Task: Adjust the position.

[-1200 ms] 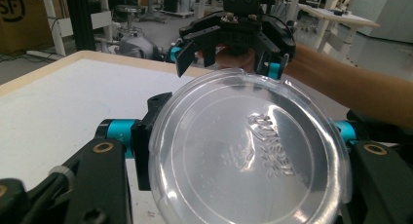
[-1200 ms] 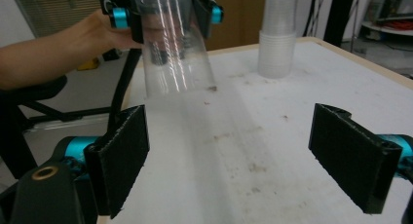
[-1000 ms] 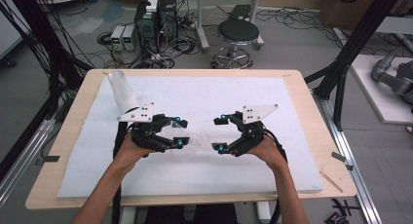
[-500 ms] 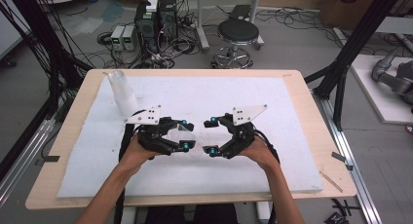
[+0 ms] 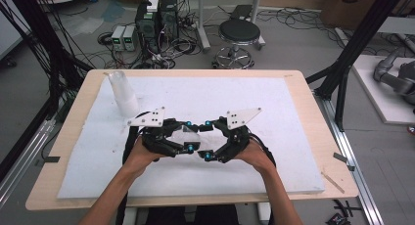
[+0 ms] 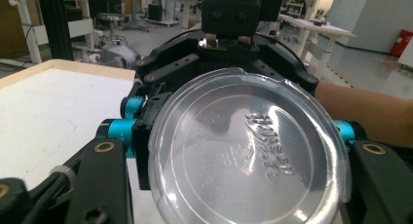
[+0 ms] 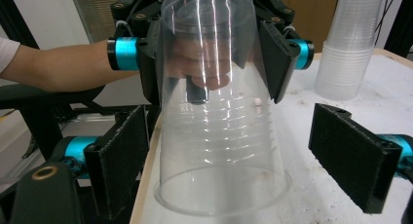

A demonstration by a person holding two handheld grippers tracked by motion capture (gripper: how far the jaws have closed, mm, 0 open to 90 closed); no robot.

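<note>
A clear plastic cup (image 5: pixel 188 132) lies on its side just above the white mat, with my left gripper (image 5: pixel 190 135) shut on its base end. In the left gripper view the cup's round embossed bottom (image 6: pixel 243 160) faces the camera between my black jaws. In the right gripper view the cup (image 7: pixel 219 131) points its open mouth at the camera. The left gripper's pads (image 7: pixel 275 58) press on the cup's far end. My right gripper (image 7: pixel 238 158) is open, one pad on either side of the cup's rim and apart from it.
A stack of clear cups (image 5: pixel 123 92) stands upside down at the mat's far left, seen again at upper right in the right gripper view (image 7: pixel 350 44). The white mat (image 5: pixel 274 102) covers most of the wooden table (image 5: pixel 323 137). Both forearms come in from the near edge.
My right gripper has moved left toward the left gripper, and its open jaws now stand on either side of the cup's mouth end. The left gripper has barely moved.
</note>
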